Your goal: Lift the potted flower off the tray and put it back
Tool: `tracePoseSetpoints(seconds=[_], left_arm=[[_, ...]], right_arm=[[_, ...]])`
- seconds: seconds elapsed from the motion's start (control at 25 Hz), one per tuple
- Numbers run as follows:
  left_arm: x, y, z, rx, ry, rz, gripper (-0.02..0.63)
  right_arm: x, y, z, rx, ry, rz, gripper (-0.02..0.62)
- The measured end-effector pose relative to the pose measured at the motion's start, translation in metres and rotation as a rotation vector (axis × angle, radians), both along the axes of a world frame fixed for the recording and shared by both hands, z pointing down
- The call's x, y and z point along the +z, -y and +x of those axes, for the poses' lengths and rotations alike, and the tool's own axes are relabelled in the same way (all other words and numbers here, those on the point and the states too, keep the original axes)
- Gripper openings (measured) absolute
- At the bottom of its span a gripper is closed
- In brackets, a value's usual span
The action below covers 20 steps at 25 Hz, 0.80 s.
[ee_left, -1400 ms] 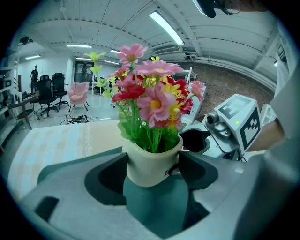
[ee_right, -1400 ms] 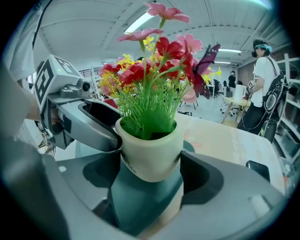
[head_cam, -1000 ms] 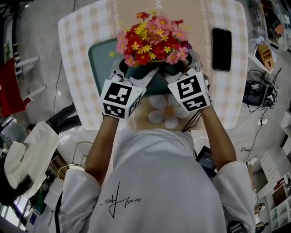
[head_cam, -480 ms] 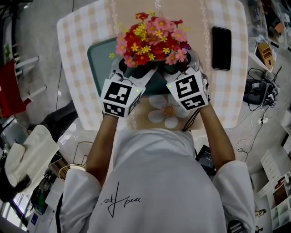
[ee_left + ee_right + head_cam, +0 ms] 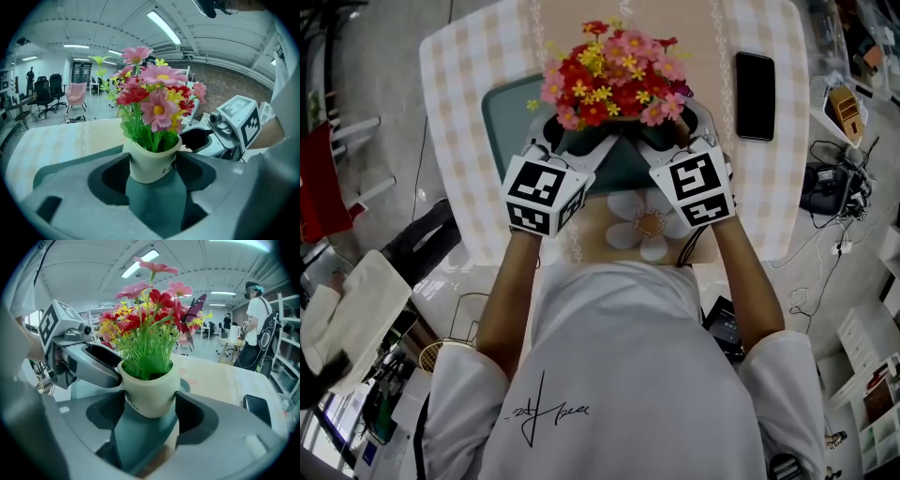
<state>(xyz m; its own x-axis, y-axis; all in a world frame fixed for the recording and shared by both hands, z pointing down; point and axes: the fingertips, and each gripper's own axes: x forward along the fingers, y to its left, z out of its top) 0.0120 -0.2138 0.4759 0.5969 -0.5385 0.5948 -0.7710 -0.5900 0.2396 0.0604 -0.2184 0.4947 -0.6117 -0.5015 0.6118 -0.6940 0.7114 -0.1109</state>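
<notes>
Item: potted flower (image 5: 614, 80), artificial pink, red and yellow blooms in a cream pot (image 5: 149, 378), located over the teal tray (image 5: 502, 117) on a checked tablecloth (image 5: 455, 84); whether its base touched the tray could not be told. Adjacent: a dark phone (image 5: 756, 84) well apart to the right, and a flower-shaped mat (image 5: 649, 225) near the table's front edge. Left gripper (image 5: 154, 160): jaws had just been closing, with the pot between them, and its dark pads (image 5: 117, 171) met the pot's wall on both sides, pinching it below the rim. Right gripper (image 5: 151, 401): likewise just closing, pot between its jaws, pads (image 5: 190, 416) pressing the opposite flanks from the other side. Both tools approached from the person's side, angled downward and close together, one tip nearly meeting the other beside the pot. Step judged in hand: securing the two-sided hold before the lift. Handling notes: the pot tapered towards its base, so a hold under the wider rim should resist slipping down. The squeeze wanted to be even from both tools, since a harder push from one could tip the pot. The blooms made it top-heavy, so the rise was best taken straight up, slowly, both hands together, pot kept upright, and only high enough to clear the tray's rim before returning to the same spot.
</notes>
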Motion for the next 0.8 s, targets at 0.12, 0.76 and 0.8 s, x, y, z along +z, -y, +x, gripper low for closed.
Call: tracePoseSetpoints(seconds=[0.12, 0.76, 0.8], left_arm=[[-0.001, -0.001, 0.0, -0.012, -0.015, -0.007, 0.298], [-0.009, -0.019, 0.001, 0.016, -0.028, 0.004, 0.256], [-0.009, -0.021, 0.002, 0.021, -0.028, 0.002, 0.252]], right_arm=[[-0.004, 0.0, 0.001, 0.012, 0.003, 0.006, 0.336], [-0.018, -0.01, 0.003, 0.047, 0.023, 0.03, 0.282], [-0.017, -0.012, 0.003, 0.042, 0.016, 0.027, 0.284]])
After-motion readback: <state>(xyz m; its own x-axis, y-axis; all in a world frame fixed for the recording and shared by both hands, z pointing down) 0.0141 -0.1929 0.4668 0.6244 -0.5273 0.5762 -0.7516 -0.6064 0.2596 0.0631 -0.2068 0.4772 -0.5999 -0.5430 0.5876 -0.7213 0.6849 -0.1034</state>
